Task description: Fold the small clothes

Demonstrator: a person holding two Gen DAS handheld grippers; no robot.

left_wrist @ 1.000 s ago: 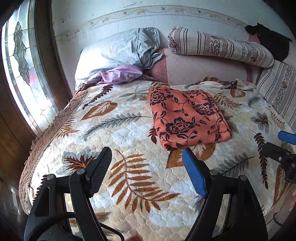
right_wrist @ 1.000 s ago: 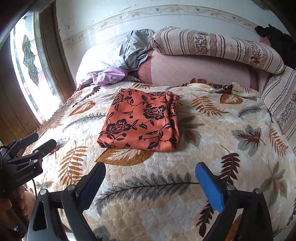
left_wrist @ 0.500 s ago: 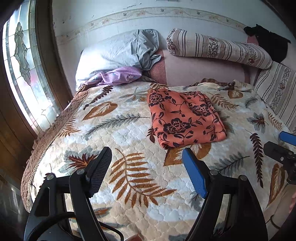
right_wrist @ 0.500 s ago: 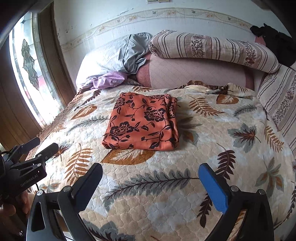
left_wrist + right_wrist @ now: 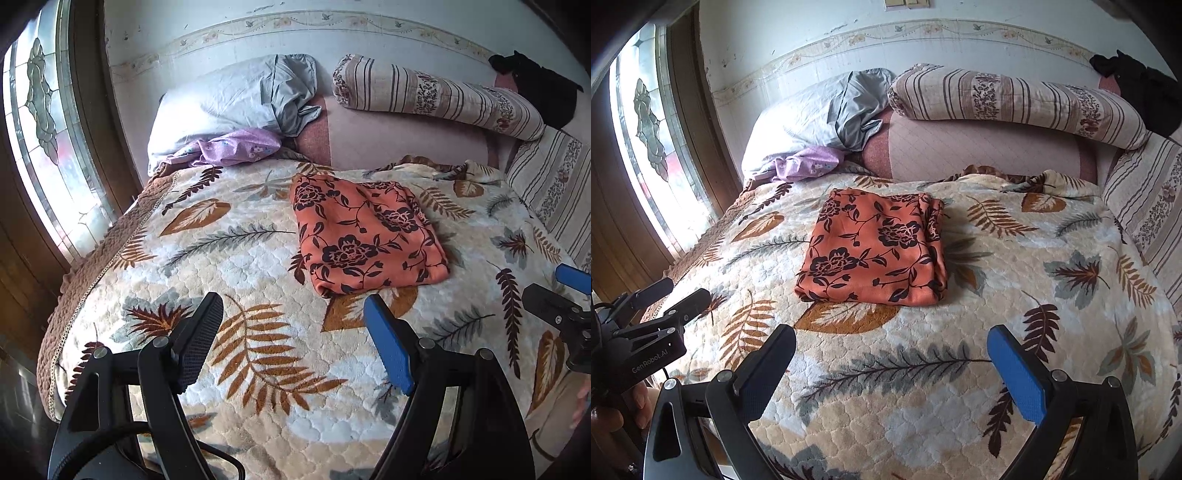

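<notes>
Lettering reading "GenRobot.AI" stood in white on the black body of your left hand-held gripper (image 5: 685, 301), seen at the left edge of the right wrist view; it was the only writing you could read anywhere. In its own view that left hand-held gripper (image 5: 293, 308) had its jaws standing wide apart with nothing between them, one black pad and one blue, hovering over the leaf-patterned bedspread (image 5: 236, 266).

The folded orange garment (image 5: 364, 236) with black flowers lay flat on the bedspread, near the middle of the bed, just beyond the fingertips of both tools and touched by neither. From the right wrist view the folded orange garment (image 5: 875, 247) was a rough rectangle, its long axis running away from you toward the pillows, leaning slightly rightward at the far end. Its layered edges were stacked along the right side, and the smooth fold faced left.

Your right hand-held gripper (image 5: 892, 338) also held its jaws wide apart and empty above the bedspread, with the garment ahead of it.
</notes>
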